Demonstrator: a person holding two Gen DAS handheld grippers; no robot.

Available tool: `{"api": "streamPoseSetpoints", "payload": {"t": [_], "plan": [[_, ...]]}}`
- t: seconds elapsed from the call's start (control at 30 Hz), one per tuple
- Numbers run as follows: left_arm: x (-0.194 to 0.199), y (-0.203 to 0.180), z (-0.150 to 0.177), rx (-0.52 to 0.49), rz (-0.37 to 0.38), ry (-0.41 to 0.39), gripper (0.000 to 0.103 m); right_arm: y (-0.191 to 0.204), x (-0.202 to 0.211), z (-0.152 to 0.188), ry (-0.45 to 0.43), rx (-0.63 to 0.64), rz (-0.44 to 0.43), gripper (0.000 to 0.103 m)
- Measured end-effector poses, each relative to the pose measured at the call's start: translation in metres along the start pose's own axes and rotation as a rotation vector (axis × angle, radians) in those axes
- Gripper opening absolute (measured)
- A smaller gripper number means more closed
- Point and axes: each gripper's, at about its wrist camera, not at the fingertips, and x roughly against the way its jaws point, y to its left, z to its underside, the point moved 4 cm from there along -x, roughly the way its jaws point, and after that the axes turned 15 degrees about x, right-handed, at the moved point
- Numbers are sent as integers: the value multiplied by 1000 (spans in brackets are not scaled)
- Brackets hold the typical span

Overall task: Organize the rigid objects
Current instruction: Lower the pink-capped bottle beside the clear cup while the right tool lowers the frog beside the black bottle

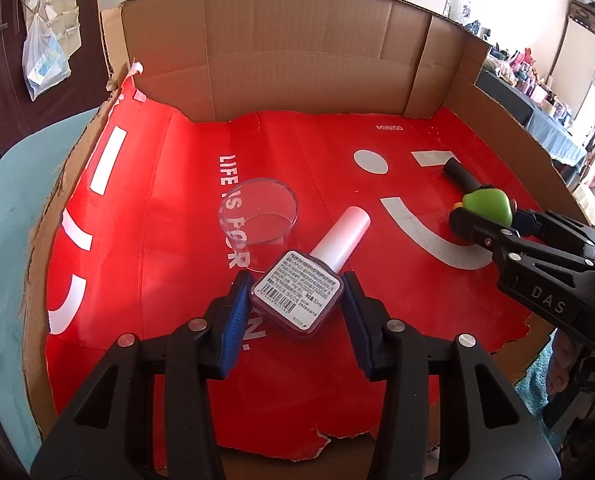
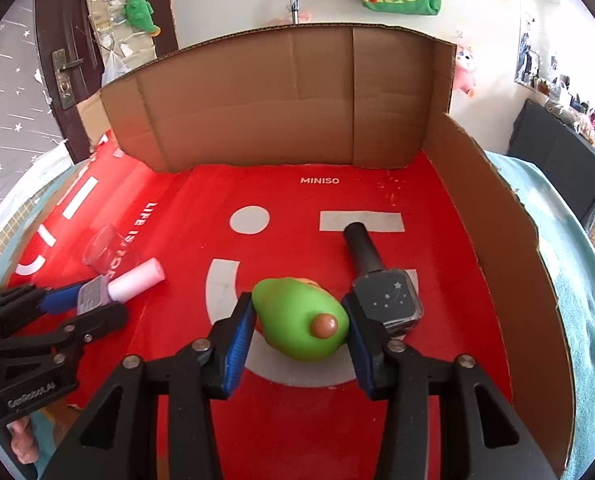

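From the left wrist, our left gripper (image 1: 296,300) has its fingers pressed on the square body of the pink-capped nail polish bottle (image 1: 302,288) beside the glass cup (image 1: 258,216): small, rigid, slick glass, best held across the flat sides. From the right wrist, our right gripper (image 2: 299,326) brackets the green avocado toy (image 2: 297,320) on the red mat (image 2: 281,184); contact looks likely but we cannot tell. It seems light and rounded, prone to slip.

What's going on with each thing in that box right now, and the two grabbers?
Left gripper: shut on the pink-capped bottle.
Pink-capped bottle: tilted, held.
Right gripper: shut on the green toy.
Green toy: held on its side.
Black-capped bottle: lying down, free.
Clear cup: lying on its side, empty.
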Motion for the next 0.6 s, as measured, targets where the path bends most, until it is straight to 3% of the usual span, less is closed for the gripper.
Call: {"api": "streamPoseSetpoints", "payload": {"t": [0.6], "plan": [[-1,0,-1,-5,-4,0,43,10,5,8,56,51,-11,46]]}}
